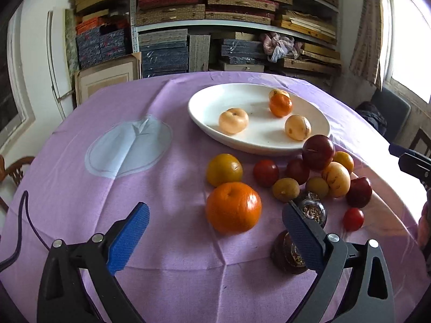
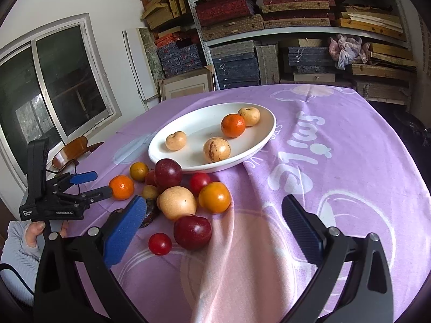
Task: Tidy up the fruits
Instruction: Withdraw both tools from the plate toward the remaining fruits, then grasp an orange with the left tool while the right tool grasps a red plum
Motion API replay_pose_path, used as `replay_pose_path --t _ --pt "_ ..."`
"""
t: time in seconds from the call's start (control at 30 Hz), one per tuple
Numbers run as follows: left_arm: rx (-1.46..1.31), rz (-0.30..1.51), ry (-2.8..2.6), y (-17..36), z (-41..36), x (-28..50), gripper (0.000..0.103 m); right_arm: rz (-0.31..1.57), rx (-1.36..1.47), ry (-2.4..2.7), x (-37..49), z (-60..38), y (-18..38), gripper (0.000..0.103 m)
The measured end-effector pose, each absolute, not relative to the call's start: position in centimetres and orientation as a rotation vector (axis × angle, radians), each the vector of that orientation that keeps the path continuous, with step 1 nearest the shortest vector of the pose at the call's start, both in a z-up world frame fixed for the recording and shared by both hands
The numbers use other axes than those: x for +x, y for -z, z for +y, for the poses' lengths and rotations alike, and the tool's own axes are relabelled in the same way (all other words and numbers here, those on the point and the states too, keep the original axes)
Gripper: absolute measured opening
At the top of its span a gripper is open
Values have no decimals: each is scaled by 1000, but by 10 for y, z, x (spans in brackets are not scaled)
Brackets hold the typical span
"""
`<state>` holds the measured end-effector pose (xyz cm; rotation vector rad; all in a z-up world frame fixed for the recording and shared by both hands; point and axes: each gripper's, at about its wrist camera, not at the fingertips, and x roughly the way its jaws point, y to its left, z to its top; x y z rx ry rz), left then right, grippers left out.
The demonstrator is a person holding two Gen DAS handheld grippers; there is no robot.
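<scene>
A white oval plate (image 1: pixel 210 123) (image 2: pixel 167 158) on the purple cloth holds three pale fruits and a small orange (image 1: pixel 280 105) (image 2: pixel 233 125). In front of it lies a heap of loose fruit: a big orange (image 1: pixel 233 207) (image 2: pixel 121 187), dark red plums (image 1: pixel 317 151) (image 2: pixel 192 232), yellow and small red ones. My left gripper (image 1: pixel 215 223) (image 2: pixel 94 184) is open, its fingers on either side of the big orange, not touching it. My right gripper (image 2: pixel 215 220) is open and empty, just in front of the heap; its tip shows in the left wrist view (image 1: pixel 409 158).
Two dark foil-wrapped balls (image 1: pixel 313 211) lie by the left gripper's right finger. The round table's edge falls off on all sides. A wooden chair (image 2: pixel 72 149) stands at the left, shelves of boxes (image 1: pixel 237 13) behind.
</scene>
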<state>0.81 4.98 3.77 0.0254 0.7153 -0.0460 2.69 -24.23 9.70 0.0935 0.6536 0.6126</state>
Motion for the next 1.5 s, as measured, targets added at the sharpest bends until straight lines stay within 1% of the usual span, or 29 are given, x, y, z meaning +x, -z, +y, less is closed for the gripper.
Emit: replay_pose_path --t 0.23,0.27,0.3,0.33,0.37,0.53,0.57,0.73,0.77,1.0,1.07,1.1,1.13,1.17,1.23,1.37,1.5 --pt "66 749 60 -30 39 21 99 658 73 -623 25 -236 -96 99" --pt "72 753 69 -29 37 22 94 660 72 -623 25 -236 -95 99" --pt "73 757 78 -29 36 23 83 662 71 -623 25 -236 -95 99" --pt "72 765 90 -27 35 25 78 664 71 -625 25 -235 -95 99" --pt "67 772 97 -26 35 26 75 665 69 -627 24 -235 -95 99" --pt "44 780 116 -25 38 28 69 662 60 -637 23 -233 -95 99" --pt "42 786 126 -24 37 29 64 665 57 -641 22 -232 -95 99" --pt "24 815 146 -20 38 35 53 668 -2 -680 16 -221 -95 99" --pt "16 813 143 -20 39 35 48 664 -24 -689 13 -218 -96 99" --pt "6 805 138 -21 42 29 48 645 -167 -728 -3 -197 -94 97" --pt "6 803 129 -22 45 28 48 650 -172 -770 -6 -193 -94 90" --pt "2 804 127 -22 46 28 48 654 -179 -788 -8 -191 -93 83" --pt "-2 806 125 -22 47 28 48 661 -188 -808 -10 -188 -92 79" --pt "-4 808 125 -21 48 28 48 670 -193 -823 -10 -185 -90 76" --pt "-3 808 127 -21 47 28 48 698 -192 -872 -12 -180 -87 64" --pt "-1 810 129 -21 47 27 48 738 -227 -910 -17 -170 -78 59" --pt "5 811 129 -22 46 27 48 792 -211 -881 -7 -168 -71 51"
